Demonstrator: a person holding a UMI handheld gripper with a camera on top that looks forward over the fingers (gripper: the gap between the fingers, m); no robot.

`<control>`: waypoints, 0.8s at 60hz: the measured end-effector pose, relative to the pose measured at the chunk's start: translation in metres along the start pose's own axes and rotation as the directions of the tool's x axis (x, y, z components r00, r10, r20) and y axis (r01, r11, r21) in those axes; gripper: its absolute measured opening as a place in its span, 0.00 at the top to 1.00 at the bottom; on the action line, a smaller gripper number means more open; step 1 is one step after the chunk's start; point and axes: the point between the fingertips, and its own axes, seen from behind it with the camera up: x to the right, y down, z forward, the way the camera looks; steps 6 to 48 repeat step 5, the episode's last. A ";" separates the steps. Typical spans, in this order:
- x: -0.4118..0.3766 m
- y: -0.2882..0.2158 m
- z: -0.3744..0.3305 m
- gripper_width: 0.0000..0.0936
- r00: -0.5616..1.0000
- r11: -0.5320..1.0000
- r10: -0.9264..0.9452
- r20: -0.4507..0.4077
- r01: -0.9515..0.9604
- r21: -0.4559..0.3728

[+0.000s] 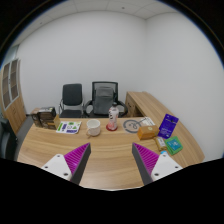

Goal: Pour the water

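Note:
My gripper (112,160) is open and empty, held above the bare front part of a wooden table (110,150). Its two fingers with magenta pads (75,157) stand wide apart with only table top between them. Well beyond the fingers, near the table's far edge, stand a white cup (94,127) and a slim bottle with a red label (113,119). A small round dish (132,125) lies just right of the bottle.
A tray with small items (68,127) and a dark box (43,117) sit at the far left. A tan box (148,129), a purple box (168,125) and a teal packet (174,144) lie to the right. Two office chairs (88,98) stand behind the table.

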 end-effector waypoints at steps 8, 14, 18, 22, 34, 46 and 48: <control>-0.003 -0.002 -0.002 0.09 1.000 1.000 -0.010 0.006 0.010 0.003; -0.003 -0.002 -0.002 0.09 1.000 1.000 -0.010 0.006 0.010 0.003; -0.003 -0.002 -0.002 0.09 1.000 1.000 -0.010 0.006 0.010 0.003; -0.003 -0.002 -0.002 0.09 1.000 1.000 -0.010 0.006 0.010 0.003; -0.003 -0.002 -0.002 0.09 1.000 1.000 -0.010 0.006 0.010 0.003; -0.003 -0.002 -0.002 0.09 1.000 1.000 -0.010 0.006 0.010 0.003; -0.003 -0.002 -0.002 0.09 1.000 1.000 -0.010 0.006 0.010 0.003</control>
